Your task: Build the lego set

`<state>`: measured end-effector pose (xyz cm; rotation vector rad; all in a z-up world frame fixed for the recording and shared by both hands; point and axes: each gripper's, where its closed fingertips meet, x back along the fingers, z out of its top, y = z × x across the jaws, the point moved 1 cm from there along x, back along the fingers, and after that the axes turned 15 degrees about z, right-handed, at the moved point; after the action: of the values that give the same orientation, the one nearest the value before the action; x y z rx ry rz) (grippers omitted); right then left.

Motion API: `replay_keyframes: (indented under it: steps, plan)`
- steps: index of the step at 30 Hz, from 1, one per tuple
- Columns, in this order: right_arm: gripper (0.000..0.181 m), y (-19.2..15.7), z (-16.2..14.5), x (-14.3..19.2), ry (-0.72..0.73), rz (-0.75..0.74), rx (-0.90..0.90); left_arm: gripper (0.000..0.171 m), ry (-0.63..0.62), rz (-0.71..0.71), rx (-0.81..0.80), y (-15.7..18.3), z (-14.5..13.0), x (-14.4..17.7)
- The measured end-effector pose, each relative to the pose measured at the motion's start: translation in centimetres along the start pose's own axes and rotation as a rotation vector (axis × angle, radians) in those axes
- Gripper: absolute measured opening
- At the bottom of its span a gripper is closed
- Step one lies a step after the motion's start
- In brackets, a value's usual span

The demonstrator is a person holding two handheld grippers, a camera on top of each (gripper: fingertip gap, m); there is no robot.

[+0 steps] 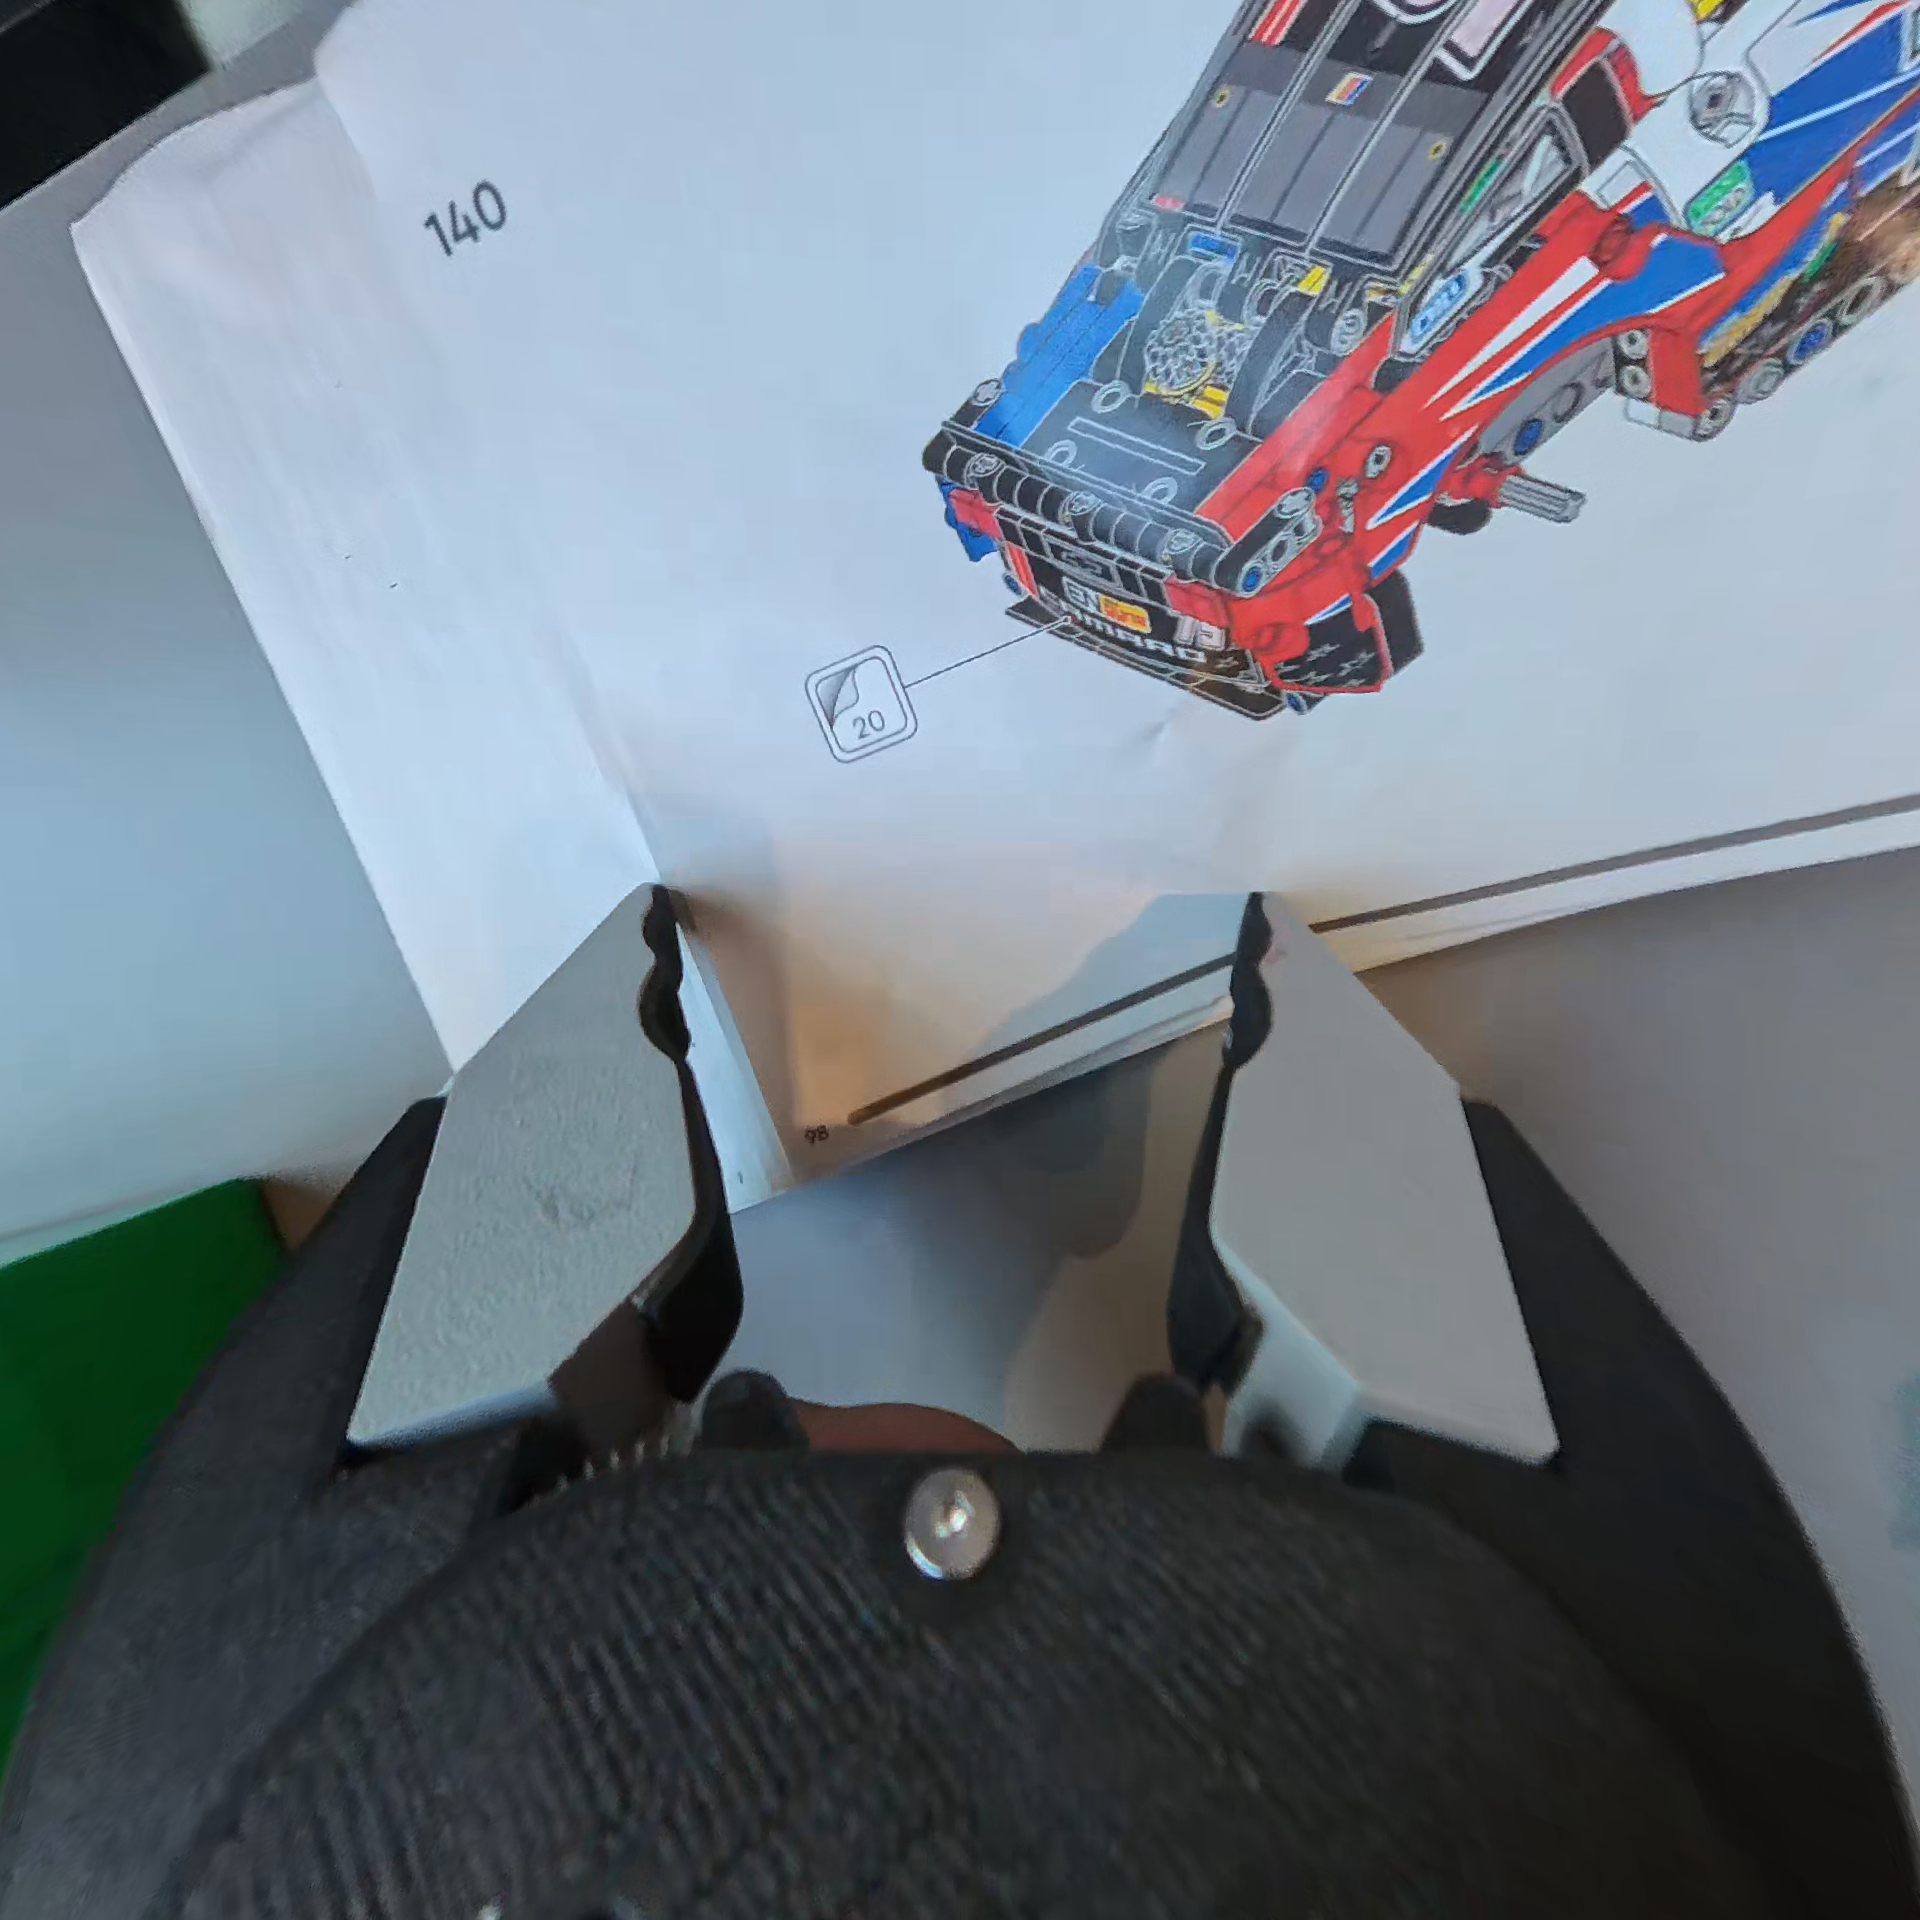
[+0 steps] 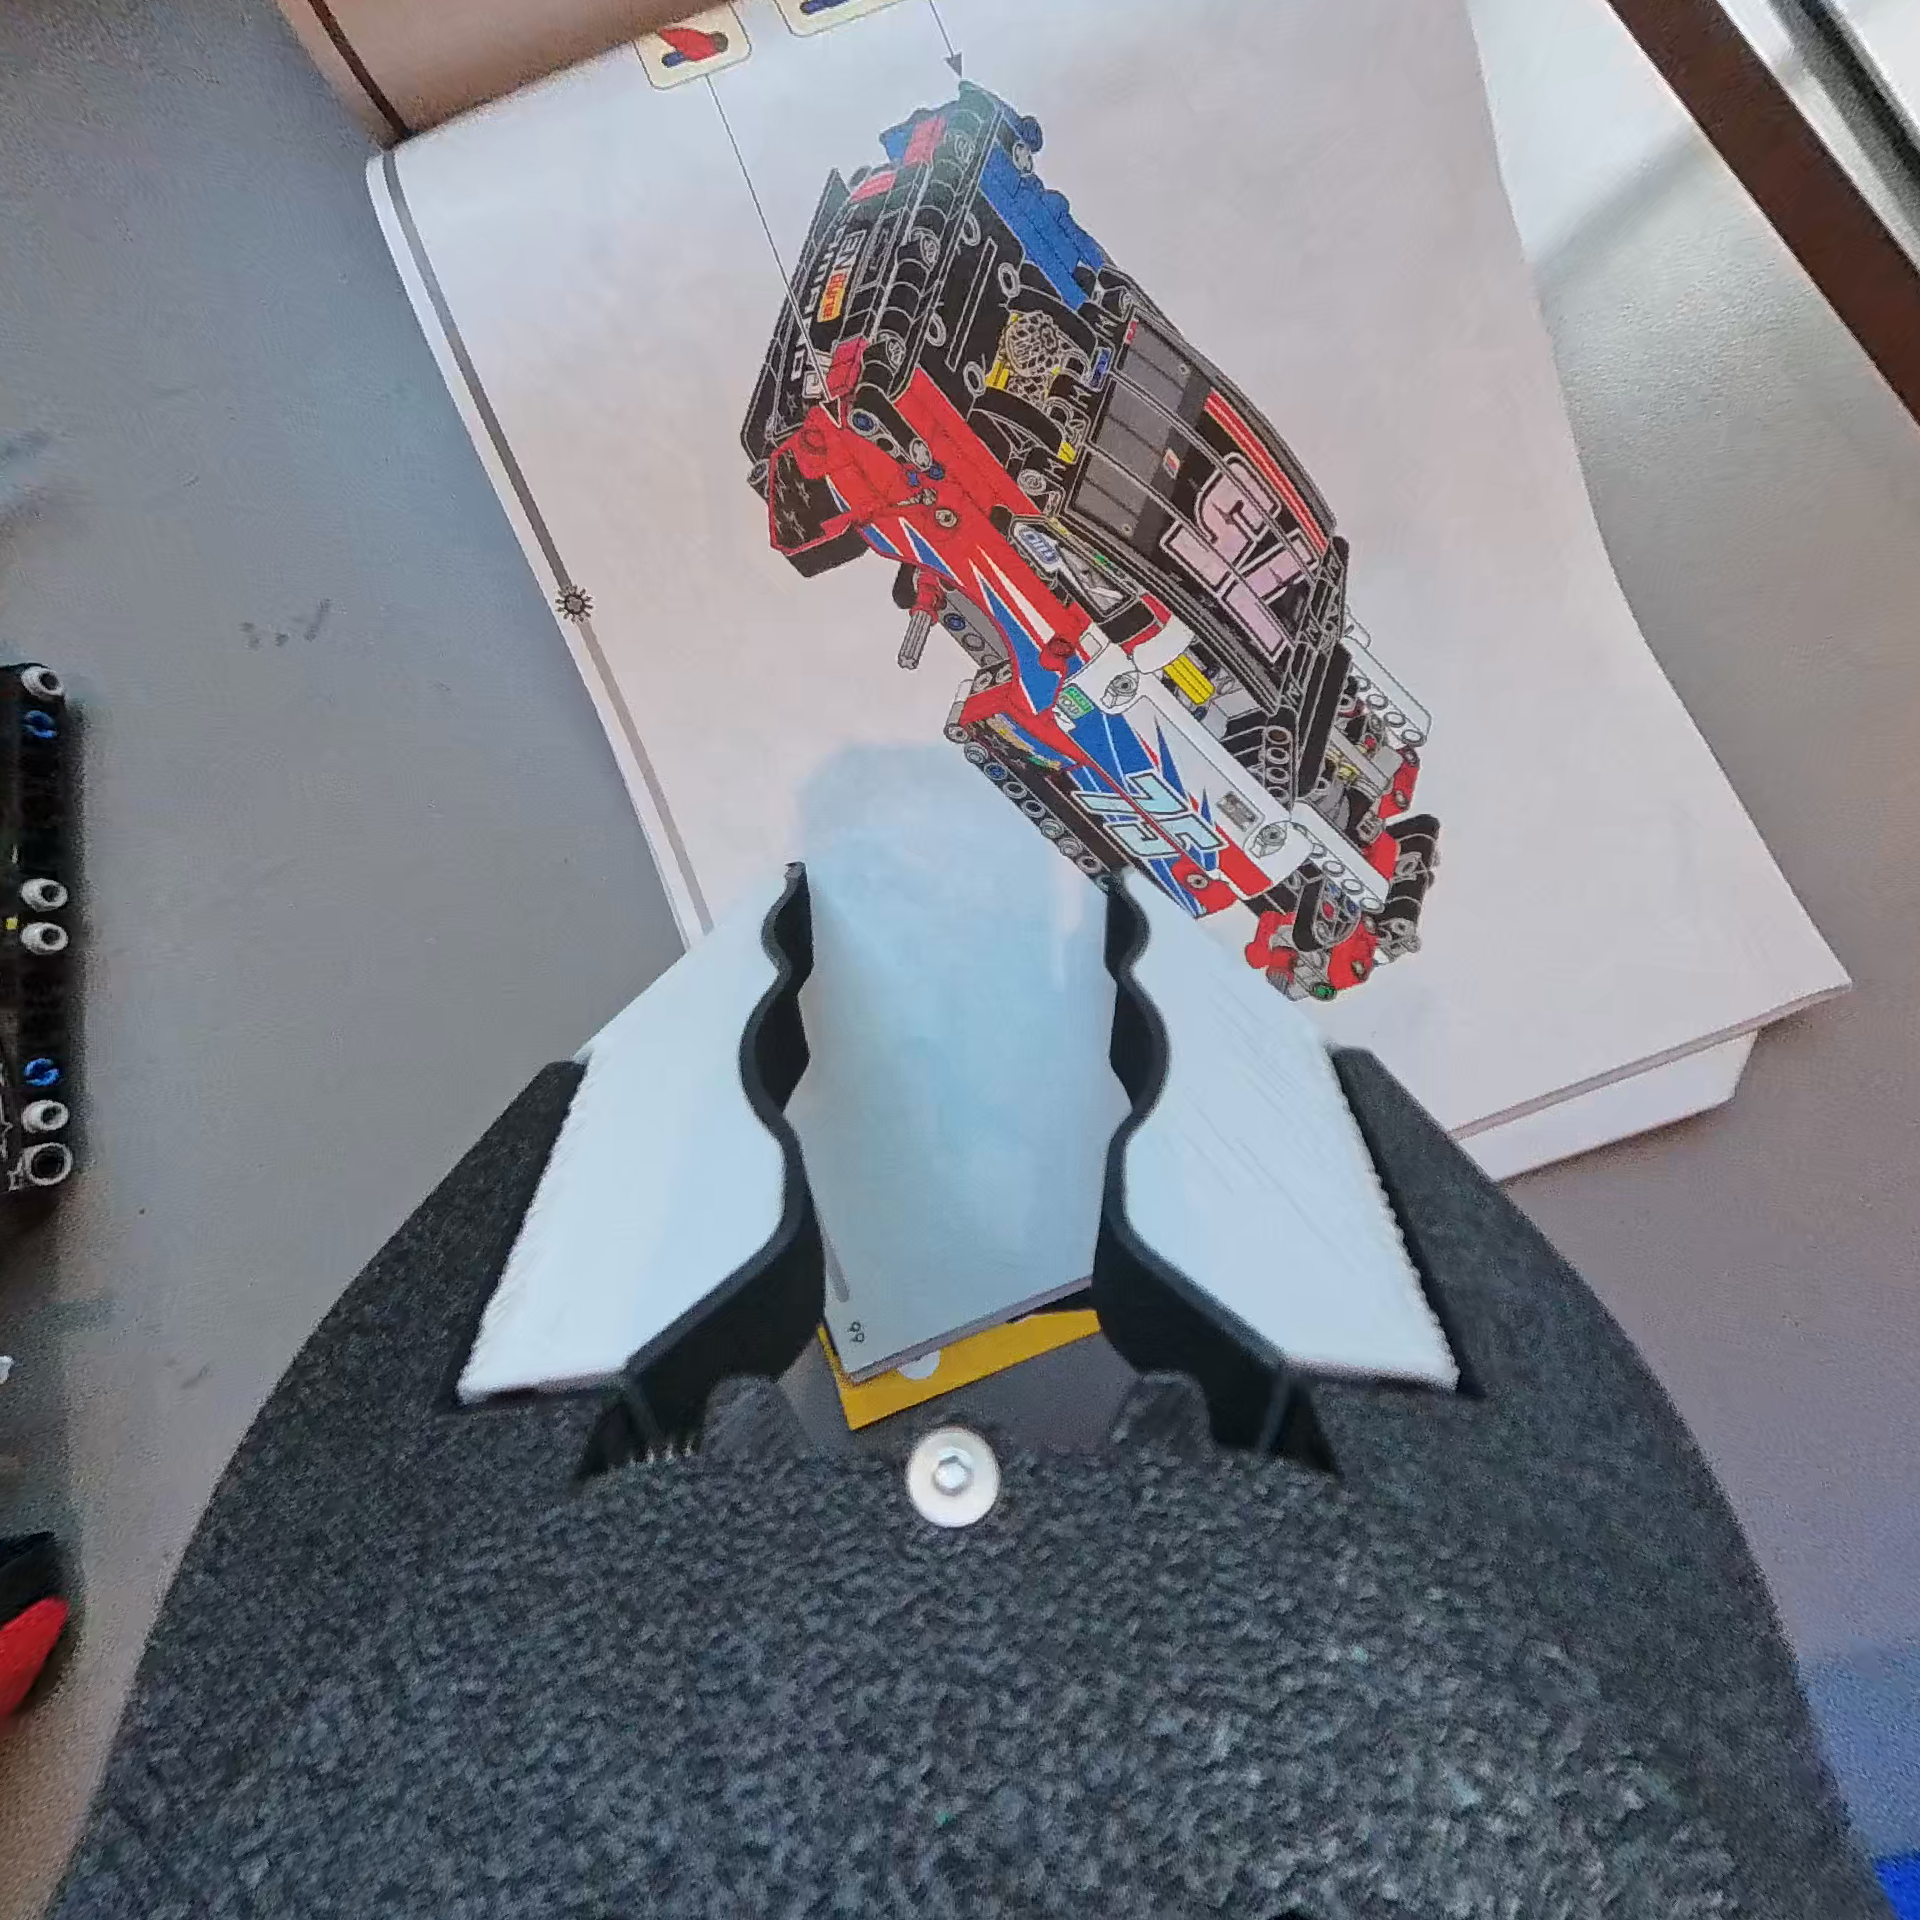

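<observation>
The right gripper (image 2: 956, 914) hung with its jaws apart and empty over the near corner of the open instruction booklet (image 2: 644, 343), whose page showed a drawn race car (image 2: 1081, 540). A black Technic assembly (image 2: 36, 935) lay at the left edge on the grey table (image 2: 291, 623).

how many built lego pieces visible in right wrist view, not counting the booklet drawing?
2, both cut by the left edge: black studded assembly at mid-height on the grey table, red-and-black part lower down. More may lie out of frame.
</observation>
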<state>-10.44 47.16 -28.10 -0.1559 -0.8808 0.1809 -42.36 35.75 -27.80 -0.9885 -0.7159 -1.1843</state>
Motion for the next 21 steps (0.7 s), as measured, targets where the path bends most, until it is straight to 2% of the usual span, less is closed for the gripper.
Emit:
replay_keyframes:
  steps: [2, 5, 8, 10, 13, 14, 17, 18, 19, 21]
  plan:
    - [0.049, -0.4, 0.1, -0.1, -0.012, 0.017, 0.019, 0.103, 0.005, 0.02, -0.025, 0.4, 0.4, 0.2]
    - [0.022, -1.5, 0.3, -0.5, -0.035, 0.044, 0.063, 0.096, 0.079, 0.07, -0.08, 1.0, 2.0, 1.1]
    - [0.0, -1.5, 0.5, -0.7, -0.03, 0.026, 0.069, 0.085, 0.06, 0.002, -0.13, 2.8, 1.9, 1.2]
    - [0.0, -1.4, 0.5, -0.7, -0.016, 0.036, 0.041, 0.087, 0.032, -0.057, -0.114, 3.9, 1.4, 0.6]
    - [0.0, -1.3, 0.9, -0.7, -0.002, 0.053, -0.007, 0.086, 0.061, -0.085, -0.108, 4.3, 1.7, 1.0]
    - [0.004, -1.2, 1.6, -0.6, 0.019, 0.054, -0.013, 0.086, 0.061, -0.093, -0.107, 4.4, 1.8, 1.0]
    - [0.06, -2.2, 5.9, -0.5, 0.116, 0.073, 0.013, 0.086, 0.063, -0.098, -0.113, 4.6, 1.9, 1.0]
    - [0.074, -3.0, 7.5, -0.7, 0.132, 0.085, 0.045, 0.086, 0.066, -0.1, -0.113, 4.7, 2.0, 1.0]
    - [0.082, -4.0, 9.1, -1.0, 0.135, 0.095, 0.097, 0.087, 0.066, -0.101, -0.11, 4.7, 2.0, 1.0]
    - [0.081, -6.1, 11.9, -1.7, 0.114, 0.104, 0.24, 0.086, 0.075, -0.114, -0.104, 4.8, 2.1, 1.1]
